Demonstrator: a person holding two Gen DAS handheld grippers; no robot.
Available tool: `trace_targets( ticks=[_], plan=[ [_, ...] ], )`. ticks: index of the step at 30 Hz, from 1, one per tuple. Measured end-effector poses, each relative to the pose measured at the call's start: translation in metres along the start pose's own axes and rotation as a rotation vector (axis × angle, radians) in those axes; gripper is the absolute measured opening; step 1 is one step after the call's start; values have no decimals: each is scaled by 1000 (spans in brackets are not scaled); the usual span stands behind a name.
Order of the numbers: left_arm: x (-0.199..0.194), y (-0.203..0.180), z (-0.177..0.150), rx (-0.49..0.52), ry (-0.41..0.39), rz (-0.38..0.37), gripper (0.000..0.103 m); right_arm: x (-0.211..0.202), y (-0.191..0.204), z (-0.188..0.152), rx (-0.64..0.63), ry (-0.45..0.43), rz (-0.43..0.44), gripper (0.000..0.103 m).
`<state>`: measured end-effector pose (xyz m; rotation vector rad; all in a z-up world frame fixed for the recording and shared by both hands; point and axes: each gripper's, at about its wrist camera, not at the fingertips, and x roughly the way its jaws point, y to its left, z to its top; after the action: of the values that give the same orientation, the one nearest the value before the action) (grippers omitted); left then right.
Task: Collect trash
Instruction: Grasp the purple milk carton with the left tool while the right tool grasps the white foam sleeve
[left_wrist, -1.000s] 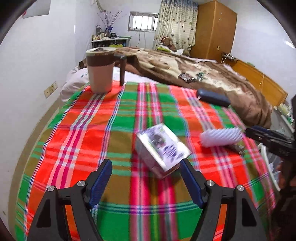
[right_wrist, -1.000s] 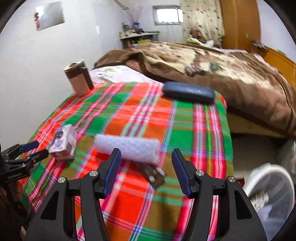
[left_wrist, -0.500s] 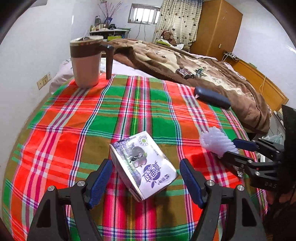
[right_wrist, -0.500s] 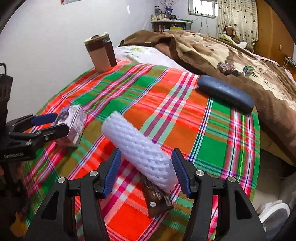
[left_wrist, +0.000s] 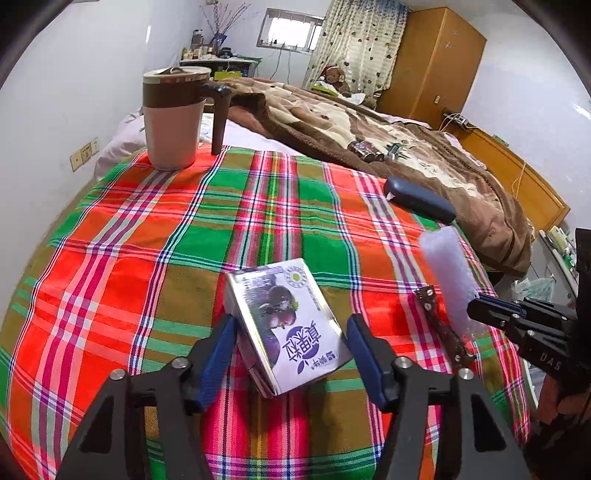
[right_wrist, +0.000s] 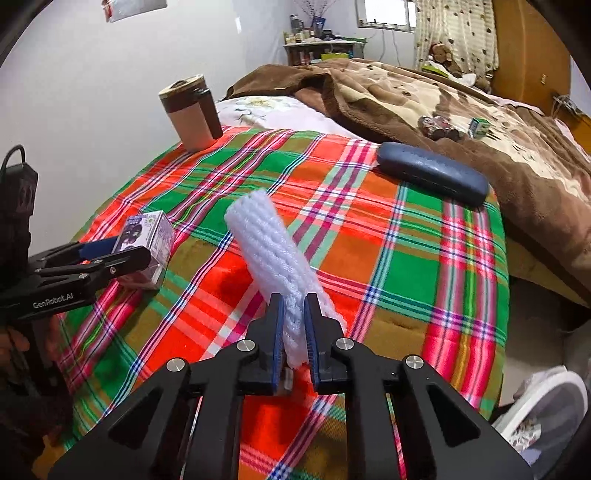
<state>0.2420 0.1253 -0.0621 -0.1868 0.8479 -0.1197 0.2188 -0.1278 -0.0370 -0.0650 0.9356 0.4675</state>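
Right gripper (right_wrist: 294, 325) pinches the near end of a white foam net sleeve (right_wrist: 271, 251); the soft, ribbed tube may compress and slip out. Left gripper (left_wrist: 291, 354) is spread around a glossy rectangular drink carton (left_wrist: 286, 325) lying on the plaid tabletop (left_wrist: 147, 236); its smooth faces may skid on closure. A brown wrapper (left_wrist: 441, 325) lies beside.

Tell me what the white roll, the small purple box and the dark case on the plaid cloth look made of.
White roll: soft foam netting, judging by its ribbed mesh surface; it pinches in between the right gripper's jaws.
Purple box: glossy printed carton with creased edges.
Dark case: matte blue-grey shell, probably plastic or leatherette.
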Motion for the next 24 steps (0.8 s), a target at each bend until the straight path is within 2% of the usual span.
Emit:
trace_targets(
  ticks=[4, 10, 11, 12, 13, 15, 17, 18, 20, 24],
  plan=[
    [-6, -3, -1, 8, -5, -20, 39, -5, -6, -3, 82, 38, 5, 10],
    [-6, -8, -2, 25, -1, -5, 41, -2, -10, -6, 200, 82, 92, 10],
    [-5, -9, -1, 21, 1, -9, 49, -1, -10, -6, 209, 95, 70, 10],
    [-5, -9, -1, 20, 1, -15, 61, 0, -8, -6, 207, 107, 50, 10],
    [-4, -9, -1, 19, 3, -13, 68, 0, -7, -5, 200, 105, 45, 11],
    [-1, -6, -1, 8, 10, 11, 71, 0, -7, -4, 186, 90, 37, 18],
    [4, -4, 0, -5, 22, 14, 71, 0, -7, -5, 168, 67, -9, 33],
    [7, -3, 1, -12, 33, 15, 72, -2, -6, -4, 148, 45, -21, 37],
    [10, -4, 1, -14, 40, 9, 73, -5, -2, -3, 92, -3, -45, 51],
    [13, -7, 2, -4, 32, 21, 73, -4, 7, 5, -4, -57, -63, 52]
  ],
)
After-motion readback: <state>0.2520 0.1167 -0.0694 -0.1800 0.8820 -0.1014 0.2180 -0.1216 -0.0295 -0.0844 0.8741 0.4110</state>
